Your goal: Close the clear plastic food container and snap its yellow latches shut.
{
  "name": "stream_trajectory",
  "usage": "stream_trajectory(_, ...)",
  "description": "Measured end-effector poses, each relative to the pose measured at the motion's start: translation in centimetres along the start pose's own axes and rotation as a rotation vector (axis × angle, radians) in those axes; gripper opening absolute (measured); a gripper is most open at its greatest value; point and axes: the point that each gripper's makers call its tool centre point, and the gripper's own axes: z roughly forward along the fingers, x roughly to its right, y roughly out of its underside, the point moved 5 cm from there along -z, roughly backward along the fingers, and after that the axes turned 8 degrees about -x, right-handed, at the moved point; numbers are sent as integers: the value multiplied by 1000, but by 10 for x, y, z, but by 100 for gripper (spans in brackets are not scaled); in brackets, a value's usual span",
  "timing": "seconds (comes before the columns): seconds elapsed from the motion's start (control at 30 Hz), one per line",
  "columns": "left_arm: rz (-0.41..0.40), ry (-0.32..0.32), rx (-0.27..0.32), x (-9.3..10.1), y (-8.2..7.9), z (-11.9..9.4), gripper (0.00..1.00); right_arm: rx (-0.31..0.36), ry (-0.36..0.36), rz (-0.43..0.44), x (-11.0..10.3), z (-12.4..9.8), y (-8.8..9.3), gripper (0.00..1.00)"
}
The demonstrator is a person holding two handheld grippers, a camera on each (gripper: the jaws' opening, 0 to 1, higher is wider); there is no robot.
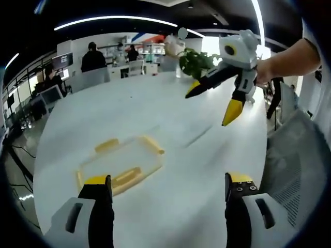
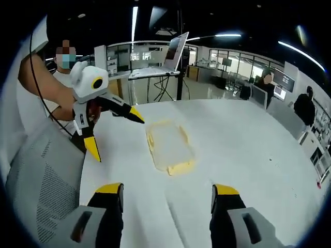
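Between the left gripper's yellow-tipped black jaws, towards its left jaw, lies the clear food container with yellow latches on a plain white table. Beyond its right jaw hangs the right gripper: white body, black arms, yellow tips. A green plant stands behind. Beside the right gripper's left jaw sits a grey mesh chair.
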Motion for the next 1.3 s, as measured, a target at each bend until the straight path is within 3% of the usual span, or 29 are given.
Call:
stream_trajectory(0.57,40,-6,-27,-30,7,-2,87,-2,-41,-31,6,19,-20,66)
stream_trajectory(1.3,129,16,-69,-50,8,-2,86,-39,-76,-76,14,29,-23,66)
